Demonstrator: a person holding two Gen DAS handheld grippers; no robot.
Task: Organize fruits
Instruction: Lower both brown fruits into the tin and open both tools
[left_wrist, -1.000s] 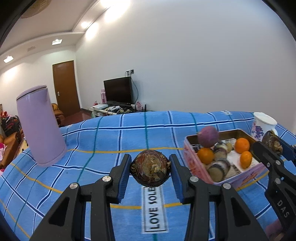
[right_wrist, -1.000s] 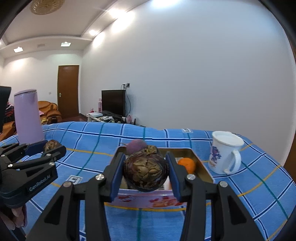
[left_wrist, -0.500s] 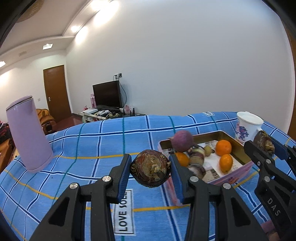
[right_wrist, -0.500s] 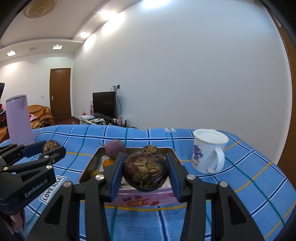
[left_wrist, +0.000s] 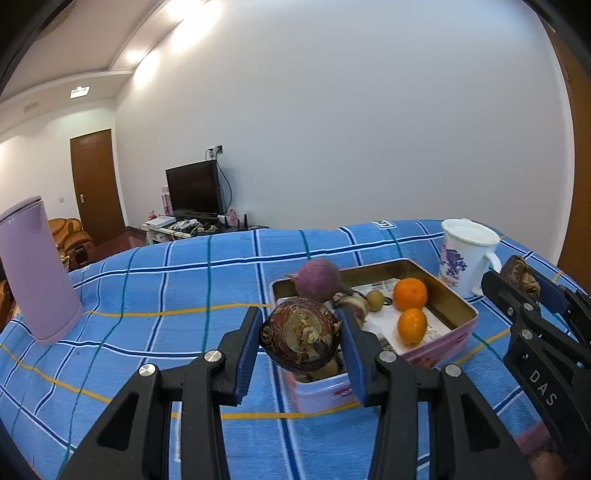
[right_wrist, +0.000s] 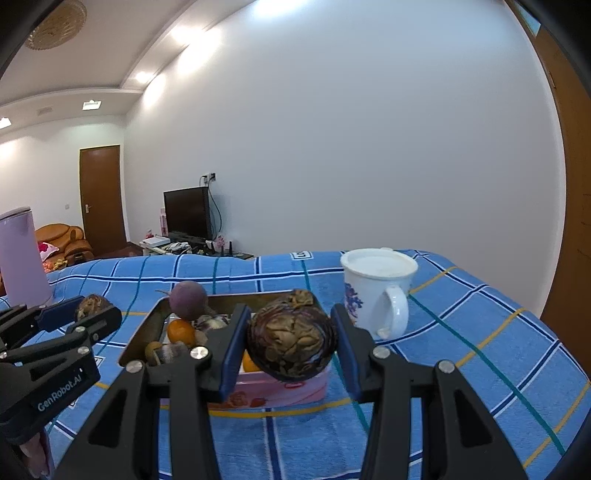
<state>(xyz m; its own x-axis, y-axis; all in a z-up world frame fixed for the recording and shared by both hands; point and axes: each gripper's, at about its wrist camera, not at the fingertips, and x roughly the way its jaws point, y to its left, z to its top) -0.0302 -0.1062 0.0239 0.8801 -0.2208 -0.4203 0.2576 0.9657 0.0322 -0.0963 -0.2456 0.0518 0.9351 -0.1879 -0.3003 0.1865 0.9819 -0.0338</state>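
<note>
**Dark fruits on their way to the tin**

Brown, wrinkly fruit (left_wrist: 301, 334) sits clamped in the left gripper (left_wrist: 301, 338). The right gripper (right_wrist: 291, 341) squeezes another dark fruit (right_wrist: 291, 341). Both hang near the pink tin (left_wrist: 439, 350), which already holds oranges (left_wrist: 410, 294) and a purple fruit (left_wrist: 318, 280). Two fruits are left to drop in. A white mug (right_wrist: 376, 288) stands just beside the tin, so watch it.
</note>
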